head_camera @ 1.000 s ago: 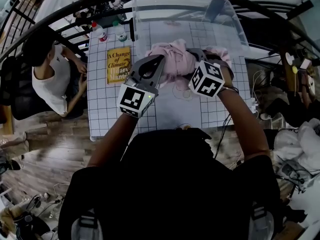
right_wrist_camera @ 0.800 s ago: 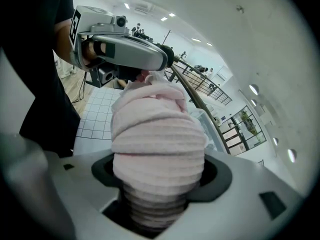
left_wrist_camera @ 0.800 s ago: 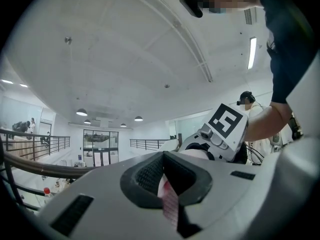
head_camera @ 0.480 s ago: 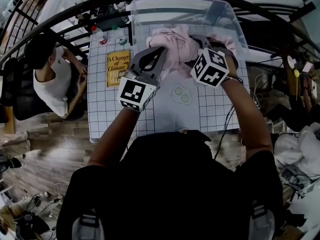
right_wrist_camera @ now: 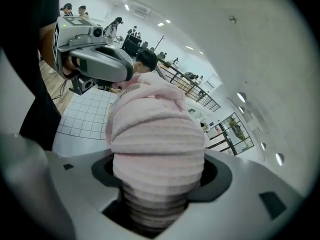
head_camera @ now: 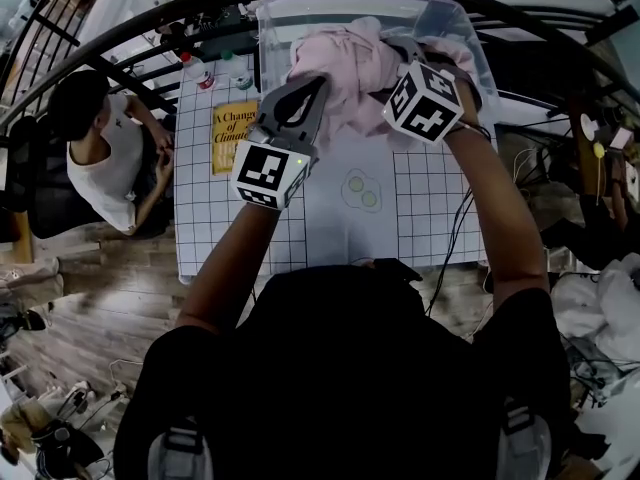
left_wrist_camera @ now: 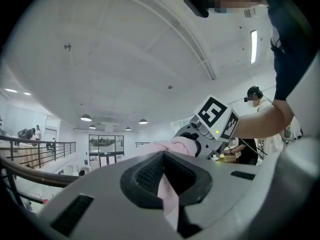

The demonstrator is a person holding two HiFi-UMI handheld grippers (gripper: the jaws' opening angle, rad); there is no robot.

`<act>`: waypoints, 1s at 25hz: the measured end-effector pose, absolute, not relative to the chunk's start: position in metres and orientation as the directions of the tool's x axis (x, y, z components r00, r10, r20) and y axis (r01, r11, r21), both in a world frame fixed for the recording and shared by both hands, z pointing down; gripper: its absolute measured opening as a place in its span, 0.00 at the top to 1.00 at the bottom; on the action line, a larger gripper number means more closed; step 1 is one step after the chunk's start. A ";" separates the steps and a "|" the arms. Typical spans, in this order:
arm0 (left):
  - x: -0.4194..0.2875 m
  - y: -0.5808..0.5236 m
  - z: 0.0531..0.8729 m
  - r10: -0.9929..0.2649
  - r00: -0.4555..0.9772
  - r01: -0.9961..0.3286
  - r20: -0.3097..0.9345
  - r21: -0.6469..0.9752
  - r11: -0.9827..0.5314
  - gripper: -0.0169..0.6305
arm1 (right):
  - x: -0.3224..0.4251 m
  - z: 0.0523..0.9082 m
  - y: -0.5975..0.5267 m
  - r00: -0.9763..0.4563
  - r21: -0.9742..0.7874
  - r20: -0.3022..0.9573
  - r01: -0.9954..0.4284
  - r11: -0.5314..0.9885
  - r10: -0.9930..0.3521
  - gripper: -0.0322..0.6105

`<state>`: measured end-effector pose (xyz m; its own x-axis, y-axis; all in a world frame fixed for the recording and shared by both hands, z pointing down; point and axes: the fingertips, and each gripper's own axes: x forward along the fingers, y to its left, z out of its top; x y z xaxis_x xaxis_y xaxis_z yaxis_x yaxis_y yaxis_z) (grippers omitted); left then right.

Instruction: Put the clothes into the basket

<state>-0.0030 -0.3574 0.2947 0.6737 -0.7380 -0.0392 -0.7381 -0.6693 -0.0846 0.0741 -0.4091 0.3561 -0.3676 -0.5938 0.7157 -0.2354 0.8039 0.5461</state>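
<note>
Left gripper (left_wrist_camera: 164, 176): fingers nipped shut on a thin fold of the pink garment (head_camera: 345, 56).
Right gripper (right_wrist_camera: 157, 184): fingers clamped round a thick bunch of it.
Pink garment: lifted between both grippers, over the near rim of the clear basket (head_camera: 268, 38) at the far end of the bench (head_camera: 330, 228).

Black short-sleeved top (head_camera: 350, 368) worn. Pale grey straps (head_camera: 175, 446) with dark buckles seen at both shoulders. Dark band (head_camera: 468, 128) worn at right wrist. Left gripper (head_camera: 303, 88): smooth grey shell, black ribbed pads (left_wrist_camera: 146, 171), cube (head_camera: 270, 171) faced with black-and-white square markers, small green light lit on cube. Right gripper (head_camera: 398, 56): same grey shell, marker cube (head_camera: 430, 100) of same kind.
</note>
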 end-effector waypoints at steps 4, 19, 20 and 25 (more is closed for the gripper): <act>0.002 -0.369 0.297 -0.743 0.669 -0.742 -0.037 -0.100 -0.663 0.97 | 0.078 0.354 -0.427 -0.368 0.557 0.707 -0.237 0.796 -0.604 0.41; 0.017 -0.438 0.299 -0.766 0.641 -0.766 -0.054 -0.113 -0.633 0.97 | 0.083 0.365 -0.507 -0.368 0.587 0.691 -0.217 0.780 -0.622 0.41; 0.018 -0.442 0.300 -0.768 0.639 -0.767 -0.052 -0.114 -0.631 0.97 | 0.084 0.366 -0.512 -0.368 0.587 0.690 -0.218 0.779 -0.623 0.41; 0.019 -0.466 0.312 -0.777 0.628 -0.775 -0.028 -0.107 -0.623 0.97 | 0.086 0.384 -0.540 -0.362 0.573 0.703 -0.222 0.789 -0.612 0.41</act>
<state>0.0190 -0.4660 0.3118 0.6284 -0.7774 -0.0280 -0.7751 -0.6227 -0.1070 0.0856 -0.5396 0.3841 -0.3624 -0.6120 0.7029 -0.2218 0.7892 0.5728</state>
